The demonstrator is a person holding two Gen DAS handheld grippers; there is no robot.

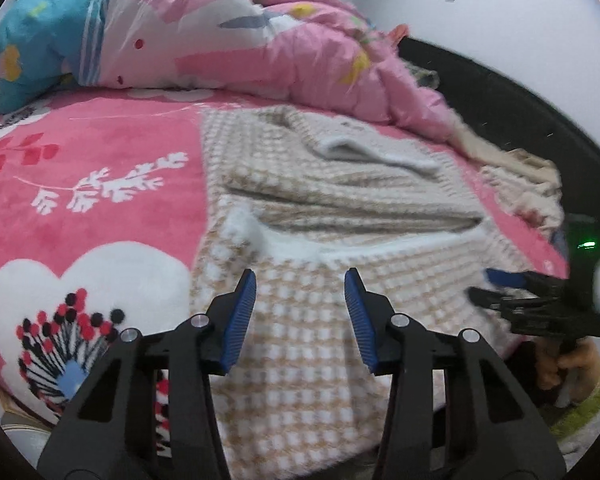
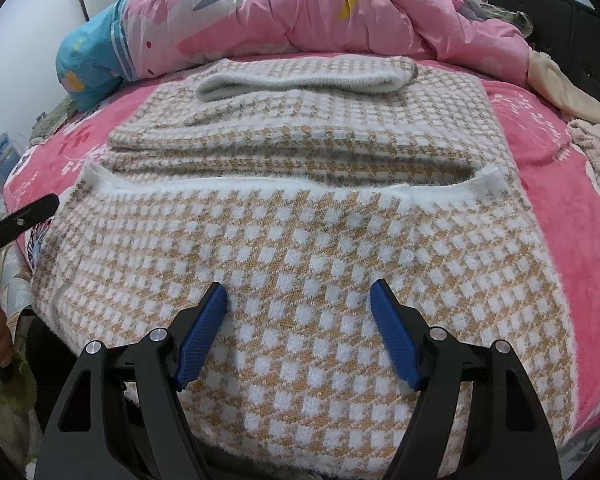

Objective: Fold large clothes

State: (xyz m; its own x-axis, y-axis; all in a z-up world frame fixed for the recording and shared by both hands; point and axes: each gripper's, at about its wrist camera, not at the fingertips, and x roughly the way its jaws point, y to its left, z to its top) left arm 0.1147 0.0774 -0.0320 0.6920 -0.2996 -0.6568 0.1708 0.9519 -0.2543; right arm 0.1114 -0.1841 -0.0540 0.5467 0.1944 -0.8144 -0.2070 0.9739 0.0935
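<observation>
Sweater [image 2: 300, 240] lies part-folded on the bed [image 1: 100, 184] — left gripper [image 1: 300, 312] and right gripper [image 2: 296, 332] both hover apart, holding nothing. Next, I'd judge: pinch the near hem, fold it away.

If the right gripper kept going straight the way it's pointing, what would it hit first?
Most likely the checked sweater on the bed. The right gripper points down at its near part with jaws apart and nothing between them. How far off the knit is, the picture does not show.
</observation>
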